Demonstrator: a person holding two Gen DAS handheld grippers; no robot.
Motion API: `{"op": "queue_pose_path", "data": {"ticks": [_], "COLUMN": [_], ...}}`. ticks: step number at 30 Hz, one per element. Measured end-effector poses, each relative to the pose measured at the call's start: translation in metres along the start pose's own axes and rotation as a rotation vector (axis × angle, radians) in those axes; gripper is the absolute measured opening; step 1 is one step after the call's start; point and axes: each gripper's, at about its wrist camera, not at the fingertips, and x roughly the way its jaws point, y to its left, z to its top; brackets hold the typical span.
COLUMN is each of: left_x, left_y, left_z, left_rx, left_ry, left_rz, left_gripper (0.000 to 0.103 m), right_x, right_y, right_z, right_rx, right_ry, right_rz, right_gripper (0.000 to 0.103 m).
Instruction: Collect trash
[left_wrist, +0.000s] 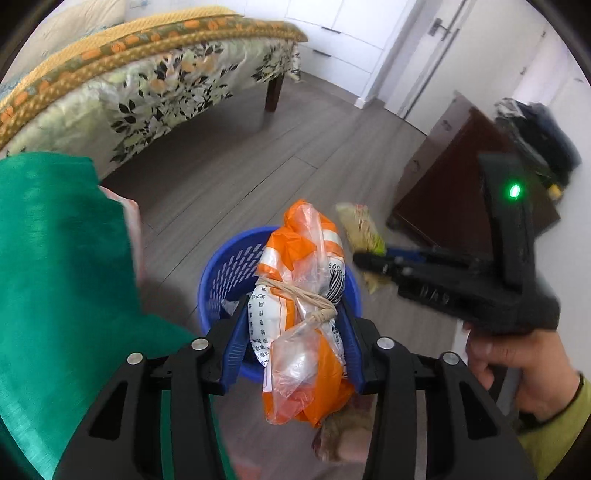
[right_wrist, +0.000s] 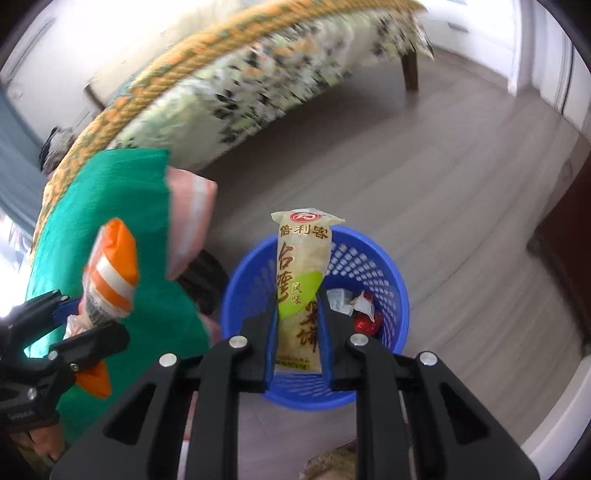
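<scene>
My left gripper is shut on an orange and white plastic bag tied with a rubber band, held above the blue mesh bin. My right gripper is shut on a yellow-green snack wrapper with red characters, held upright over the same blue bin. Inside the bin lie a white wrapper and a red wrapper. The right gripper also shows in the left wrist view, and the left gripper with its bag in the right wrist view.
A green cloth hangs at the left beside the bin. A bed with a floral cover stands behind. A dark wooden cabinet stands at the right. The floor is grey wood planks.
</scene>
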Motion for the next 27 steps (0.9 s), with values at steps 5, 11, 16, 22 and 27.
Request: {"op": "queue_pose_path", "data": {"ticks": [5, 11, 16, 22, 27], "left_x": [0.023, -0.028, -0.084, -0.126, -0.139], "left_y": [0.005, -0.017, -0.043, -0.062, -0.069], "left_z": [-0.001, -0.01, -0.031, -0.06, -0.066], "left_rx": [-0.02, 0.036, 0.093, 0.1, 0.089], "left_ry": [-0.029, -0.187, -0.251, -0.321, -0.308], "left_rz": [0.038, 0.13, 0.148, 0.217, 0.305], "left_gripper": [0.086, 0.098, 0.098, 0.098, 0.098], "right_x": [0.028, -0.033, -0.099, -0.157, -0.167], "right_y": [-0.045, -0.03, 0.009, 0.038, 0.05], "right_z": [-0.016, -0.018, -0.038, -0.08, -0.094], "right_rx": [0.137, 0.1, -0.009, 0.03, -0.017], "right_ry": [-0.001, -0.123, -0.212, -0.345, -0.351], "right_rz": [0.012, -0.047, -0.159, -0.13, -0.228], "right_gripper": [0.08, 0.098, 0.098, 0.098, 0.098]}}
